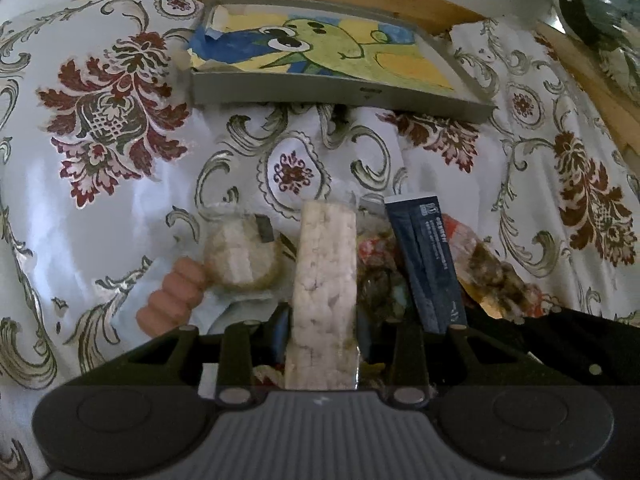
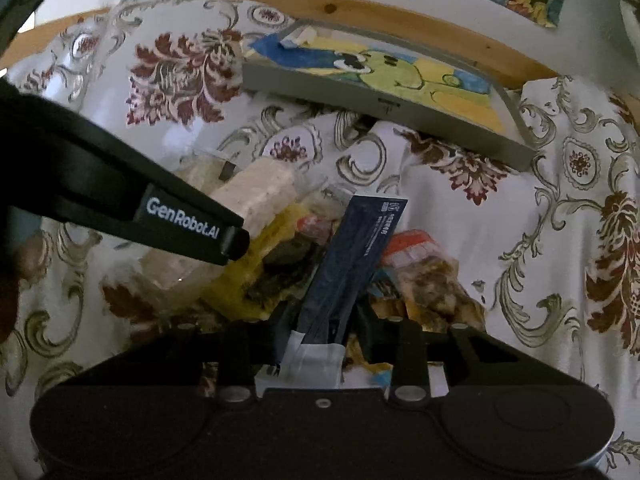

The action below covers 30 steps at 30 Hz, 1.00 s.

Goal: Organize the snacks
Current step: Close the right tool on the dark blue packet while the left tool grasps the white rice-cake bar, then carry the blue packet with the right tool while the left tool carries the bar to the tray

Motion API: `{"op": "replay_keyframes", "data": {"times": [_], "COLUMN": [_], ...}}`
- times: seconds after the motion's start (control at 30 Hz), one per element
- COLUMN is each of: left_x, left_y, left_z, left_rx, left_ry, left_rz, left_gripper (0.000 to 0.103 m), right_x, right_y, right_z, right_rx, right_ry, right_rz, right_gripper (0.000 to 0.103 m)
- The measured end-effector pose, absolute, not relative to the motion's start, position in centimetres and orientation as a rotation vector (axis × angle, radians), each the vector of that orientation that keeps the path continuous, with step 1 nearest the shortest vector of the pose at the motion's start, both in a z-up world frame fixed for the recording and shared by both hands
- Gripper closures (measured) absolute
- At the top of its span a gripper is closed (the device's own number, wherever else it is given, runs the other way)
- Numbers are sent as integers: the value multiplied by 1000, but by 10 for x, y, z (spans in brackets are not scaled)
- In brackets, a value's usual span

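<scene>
While a hand (image 1: 176, 300) shows left of the snack pile (image 2: 288, 264), the left gripper (image 1: 322, 332) holds its jaws closed on a pale rice-cake bar (image 1: 326, 280) over that pile. Just right of the bar, the right gripper (image 2: 322, 320) clamps a dark blue sachet (image 2: 352, 256) — the grey tray (image 2: 380, 104) lies beyond the pile on the floral tabletop (image 1: 100, 184).

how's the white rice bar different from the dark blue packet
The rice bar is pale, bumpy and in clear wrap; the dark blue packet is smooth, opaque and printed. The left hand-held gripper grips the bar, the right hand-held gripper the packet. Both are long, narrow and held over the snack pile.
</scene>
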State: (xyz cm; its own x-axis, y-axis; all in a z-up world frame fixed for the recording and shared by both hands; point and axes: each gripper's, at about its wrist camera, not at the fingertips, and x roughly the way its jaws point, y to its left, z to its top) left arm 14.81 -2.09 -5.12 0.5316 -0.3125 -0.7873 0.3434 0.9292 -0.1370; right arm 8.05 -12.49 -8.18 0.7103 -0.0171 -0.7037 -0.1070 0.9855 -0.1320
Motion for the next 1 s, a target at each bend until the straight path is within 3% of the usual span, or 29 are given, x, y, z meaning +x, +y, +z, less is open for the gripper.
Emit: {"op": "replay_keyframes", "data": {"times": [0.43,1.0], "left_x": [143,195], "left_y": [-18,-30], "left_z": [-43,15], "left_rx": [-11,-123], "left_ry": [906,730], "left_rz": [-390,-336], "left_gripper": [67,67], "right_x": [67,122], "right_y": [-117,-167], "right_z": [-86,-25], "right_rx": [-457,-634], "right_ry": [691,444], "right_rz": [-37,-36], "right_gripper": [70,70]}}
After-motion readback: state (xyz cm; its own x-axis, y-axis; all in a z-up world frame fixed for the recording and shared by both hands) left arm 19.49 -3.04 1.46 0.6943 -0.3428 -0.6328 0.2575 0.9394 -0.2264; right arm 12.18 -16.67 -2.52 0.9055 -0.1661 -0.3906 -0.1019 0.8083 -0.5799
